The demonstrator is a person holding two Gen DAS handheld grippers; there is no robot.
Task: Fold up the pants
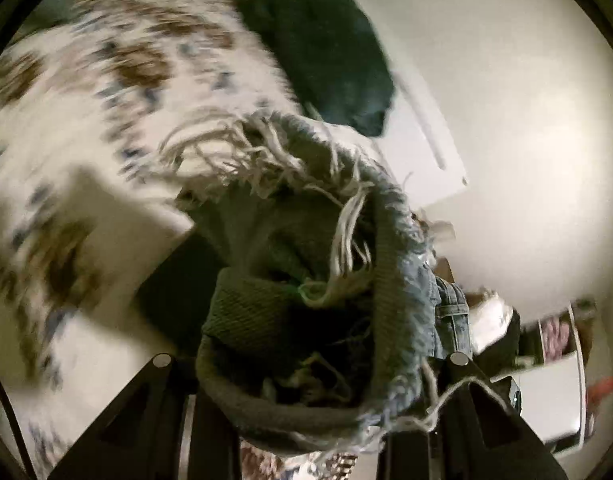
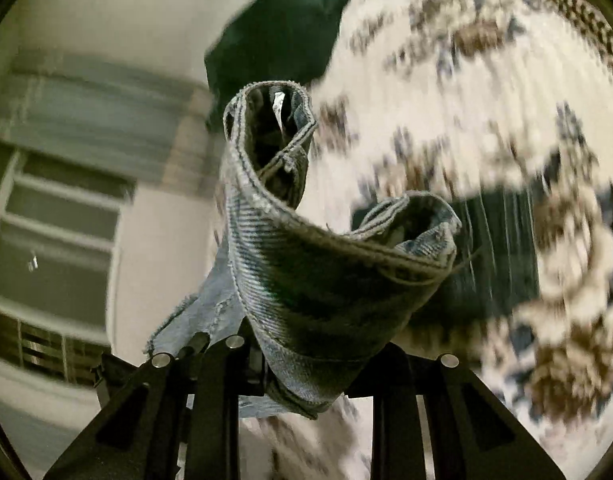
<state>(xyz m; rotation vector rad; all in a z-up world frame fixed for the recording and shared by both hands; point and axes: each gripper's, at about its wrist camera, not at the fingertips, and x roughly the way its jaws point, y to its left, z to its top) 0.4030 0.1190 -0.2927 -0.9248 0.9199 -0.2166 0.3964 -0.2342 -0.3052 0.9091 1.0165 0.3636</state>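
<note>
The pants are blue jeans. In the left wrist view my left gripper [image 1: 310,412] is shut on a bunched, frayed leg end of the jeans [image 1: 306,240], whose white threads hang loose. In the right wrist view my right gripper [image 2: 306,380] is shut on the jeans' waistband [image 2: 306,272], which curls up in front of the camera with a belt loop and label showing. Both ends are lifted off the bed. The fingertips are hidden under the denim.
A bedspread with brown and blue flowers [image 1: 86,100] [image 2: 486,140] lies below, blurred by motion. A dark green garment [image 1: 322,48] [image 2: 282,32] lies at its edge. A white wall [image 1: 506,120] and a window [image 2: 54,240] stand beyond.
</note>
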